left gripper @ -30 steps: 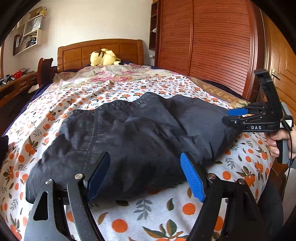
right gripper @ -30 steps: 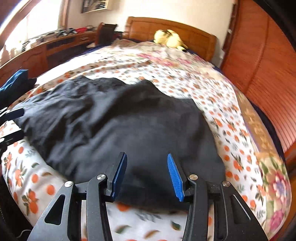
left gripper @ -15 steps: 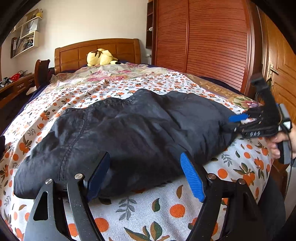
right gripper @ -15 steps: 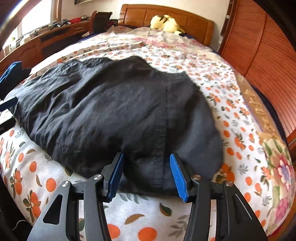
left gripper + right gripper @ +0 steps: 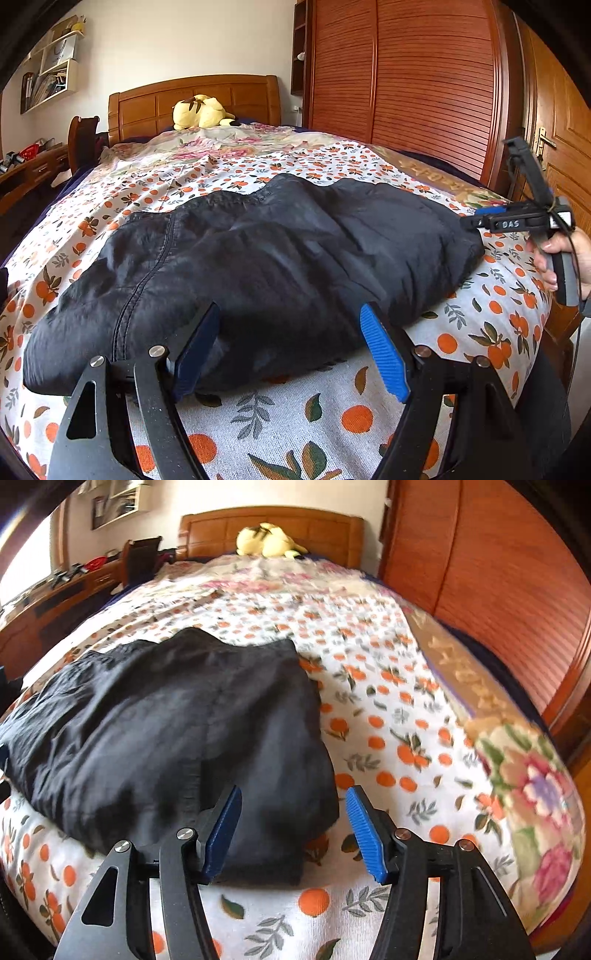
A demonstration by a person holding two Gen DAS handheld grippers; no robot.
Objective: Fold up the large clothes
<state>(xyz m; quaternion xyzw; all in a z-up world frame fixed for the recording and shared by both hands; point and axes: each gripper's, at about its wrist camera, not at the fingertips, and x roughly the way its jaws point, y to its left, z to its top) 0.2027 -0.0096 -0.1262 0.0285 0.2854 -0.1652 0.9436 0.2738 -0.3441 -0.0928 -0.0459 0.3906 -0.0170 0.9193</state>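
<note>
A large black garment [image 5: 258, 266] lies spread and rumpled across the bed; it also shows in the right wrist view [image 5: 166, 731]. My left gripper [image 5: 291, 347] is open, its blue pads astride the garment's near edge. My right gripper [image 5: 293, 830] is open at the garment's near right corner, the left pad over the cloth, the right pad over the sheet. The right gripper also shows in the left wrist view [image 5: 480, 218] at the garment's far right edge, held by a hand.
The bed has an orange-print sheet [image 5: 332, 406] and a floral quilt [image 5: 524, 775] at its right side. A yellow plush toy [image 5: 201, 112] sits by the wooden headboard [image 5: 192, 99]. A wooden wardrobe [image 5: 406, 85] stands right; a desk [image 5: 55, 602] stands left.
Both grippers have come in low at the garment's near edge. The right gripper shifted right, from the middle of the edge to the corner. Both stay open.
</note>
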